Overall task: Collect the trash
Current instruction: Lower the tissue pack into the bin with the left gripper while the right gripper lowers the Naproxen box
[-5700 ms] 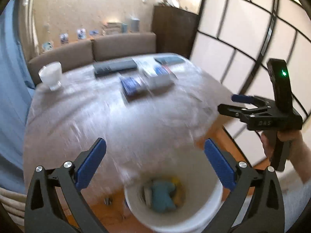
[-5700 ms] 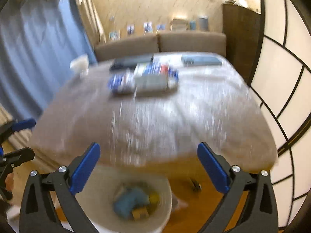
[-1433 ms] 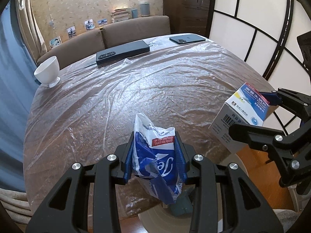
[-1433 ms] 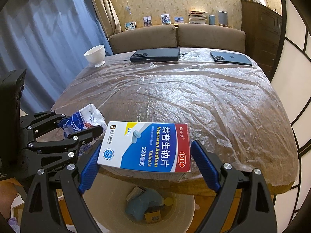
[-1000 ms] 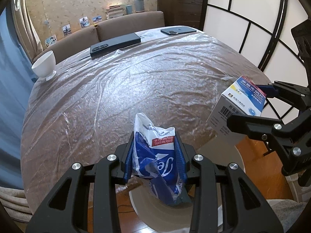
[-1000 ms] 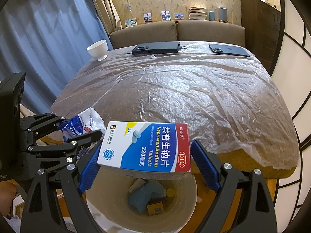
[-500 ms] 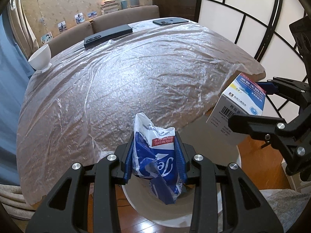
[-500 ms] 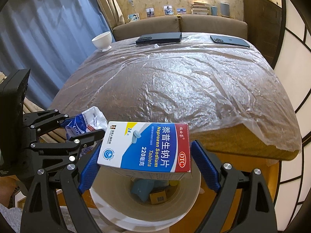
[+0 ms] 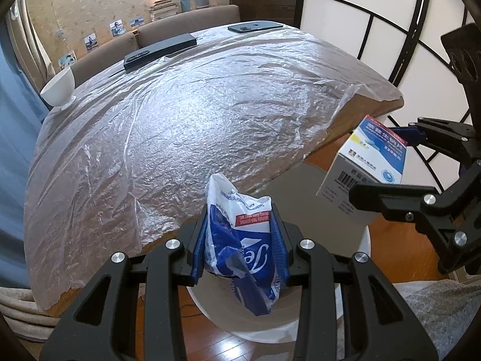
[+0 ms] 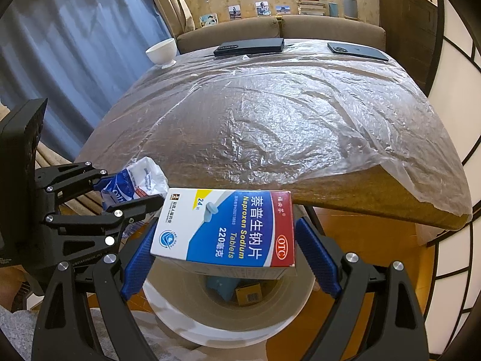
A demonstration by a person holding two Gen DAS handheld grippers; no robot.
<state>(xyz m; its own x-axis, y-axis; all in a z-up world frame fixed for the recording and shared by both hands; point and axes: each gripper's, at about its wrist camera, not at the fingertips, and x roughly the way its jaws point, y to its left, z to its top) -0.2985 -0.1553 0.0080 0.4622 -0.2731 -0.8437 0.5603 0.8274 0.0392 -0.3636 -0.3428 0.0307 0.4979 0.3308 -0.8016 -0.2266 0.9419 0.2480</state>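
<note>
My left gripper [image 9: 240, 243] is shut on a crumpled blue and white plastic wrapper [image 9: 240, 240] and holds it over the white trash bin [image 9: 330, 307]. My right gripper [image 10: 222, 252] is shut on a blue, white and red Naproxen tablet box [image 10: 228, 228] above the same bin [image 10: 228, 328]. The bin stands on the floor below the table's near edge and holds a blue item and a small yellow box [image 10: 248, 293]. In the left wrist view the right gripper [image 9: 399, 165] holds the box [image 9: 366, 168] at the right. In the right wrist view the left gripper [image 10: 120, 189] holds the wrapper [image 10: 141, 177] at the left.
The table [image 10: 375, 204] is covered in clear plastic film. At its far side stand a white bowl [image 10: 162, 51], a long dark flat device [image 10: 249, 46] and a dark phone [image 10: 357, 50]. A brown sofa, blue curtain and paper screen surround it.
Both grippers took the wrapper and the box off the table and drew back from it. They now hold them higher over the bin, beyond the table's edge.
</note>
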